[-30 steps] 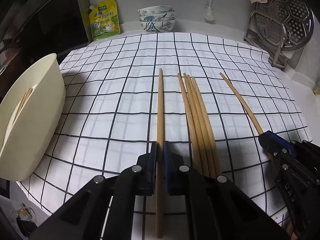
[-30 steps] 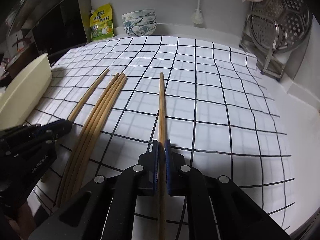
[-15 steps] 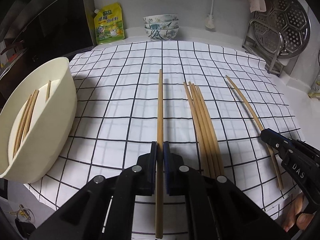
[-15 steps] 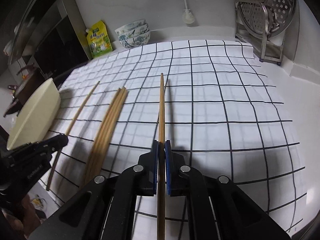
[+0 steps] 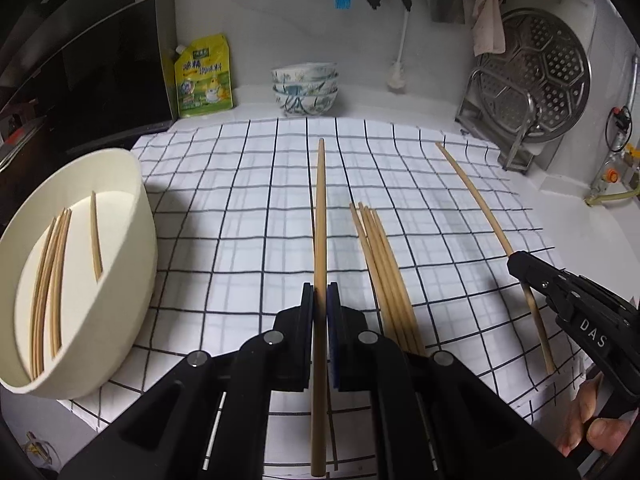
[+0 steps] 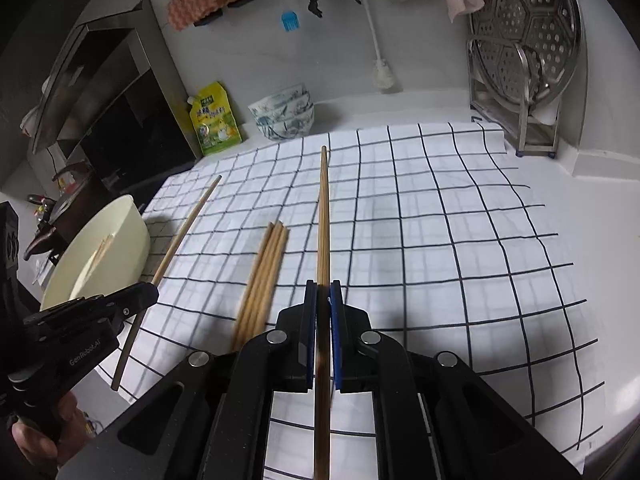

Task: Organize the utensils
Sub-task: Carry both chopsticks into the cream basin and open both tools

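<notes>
My left gripper [image 5: 320, 300] is shut on a wooden chopstick [image 5: 320, 216] and holds it above the checked cloth [image 5: 240, 240]. My right gripper [image 6: 323, 296] is shut on another wooden chopstick [image 6: 323, 216], also lifted; it shows at the right of the left wrist view [image 5: 516, 260]. A bundle of several chopsticks [image 5: 384, 272] lies on the cloth between them, also in the right wrist view [image 6: 264, 272]. A cream oval bowl [image 5: 120, 300] at the left holds several chopsticks [image 5: 48, 272].
A stack of patterned bowls [image 5: 305, 88] and a yellow pouch [image 5: 204, 76] stand at the back wall. A steel steamer rack [image 5: 528, 88] stands at the back right. A black stove hood [image 5: 80, 60] is at the left.
Both grippers have risen, each with its chopstick lifted off the cloth. More of the bowl's inside and the back wall has come into view.
</notes>
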Demonstrator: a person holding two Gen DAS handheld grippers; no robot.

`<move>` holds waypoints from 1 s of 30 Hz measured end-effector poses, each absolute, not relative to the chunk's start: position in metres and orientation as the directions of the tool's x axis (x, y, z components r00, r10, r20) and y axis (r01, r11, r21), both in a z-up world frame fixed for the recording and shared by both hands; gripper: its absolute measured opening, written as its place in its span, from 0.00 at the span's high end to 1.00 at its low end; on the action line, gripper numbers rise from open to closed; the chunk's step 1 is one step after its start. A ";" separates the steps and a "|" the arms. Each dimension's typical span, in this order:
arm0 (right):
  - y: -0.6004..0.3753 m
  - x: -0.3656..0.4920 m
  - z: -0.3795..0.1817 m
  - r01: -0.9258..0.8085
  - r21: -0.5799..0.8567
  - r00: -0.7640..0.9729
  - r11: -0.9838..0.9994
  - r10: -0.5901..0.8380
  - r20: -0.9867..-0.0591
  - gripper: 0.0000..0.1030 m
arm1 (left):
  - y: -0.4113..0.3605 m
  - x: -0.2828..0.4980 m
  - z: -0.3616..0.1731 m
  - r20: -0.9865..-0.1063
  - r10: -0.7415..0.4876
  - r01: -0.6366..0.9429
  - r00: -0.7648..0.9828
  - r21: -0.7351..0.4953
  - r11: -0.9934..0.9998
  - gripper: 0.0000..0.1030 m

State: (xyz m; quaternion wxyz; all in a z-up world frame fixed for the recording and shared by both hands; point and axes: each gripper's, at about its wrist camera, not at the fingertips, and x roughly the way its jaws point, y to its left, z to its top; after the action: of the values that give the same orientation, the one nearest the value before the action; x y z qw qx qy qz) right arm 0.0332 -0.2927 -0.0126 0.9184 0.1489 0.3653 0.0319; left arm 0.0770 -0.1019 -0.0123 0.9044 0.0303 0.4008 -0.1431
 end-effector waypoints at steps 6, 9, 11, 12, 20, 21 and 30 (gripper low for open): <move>-0.269 0.042 0.018 0.000 0.317 0.758 0.949 0.206 -0.618 0.94 | -0.068 0.076 0.017 -0.676 -0.255 0.262 0.691 -0.094 0.960 0.93; -0.246 0.052 0.033 -0.042 0.327 0.770 0.944 0.239 -0.592 0.94 | -0.040 0.077 0.034 -0.636 -0.252 0.233 0.729 -0.115 0.966 0.93; -0.226 0.063 0.041 -0.079 0.335 0.769 0.939 0.272 -0.579 0.94 | -0.019 0.078 0.044 -0.615 -0.235 0.213 0.753 -0.111 0.971 0.93; -0.216 0.068 0.044 -0.100 0.340 0.765 0.935 0.291 -0.574 0.94 | -0.008 0.079 0.047 -0.608 -0.225 0.201 0.761 -0.108 0.974 0.93; -0.106 0.120 0.054 -0.290 0.353 0.685 0.889 0.451 -0.572 0.94 | 0.095 0.094 0.049 -0.610 -0.055 0.020 0.791 -0.065 0.998 0.93; -0.091 0.127 0.053 -0.314 0.351 0.668 0.882 0.468 -0.579 0.94 | 0.105 0.097 0.046 -0.615 -0.036 -0.001 0.788 -0.060 0.998 0.93; 0.012 0.176 0.022 -0.395 0.337 0.514 0.855 0.509 -0.690 0.94 | 0.166 0.115 0.012 -0.685 0.033 -0.103 0.728 -0.062 0.993 0.93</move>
State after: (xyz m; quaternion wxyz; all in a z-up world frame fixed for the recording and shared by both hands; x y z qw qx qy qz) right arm 0.1762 0.0120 0.0217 0.8674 0.0686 0.4184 0.2606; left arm 0.1151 0.1664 0.0123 0.9282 -0.0480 0.3670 0.0368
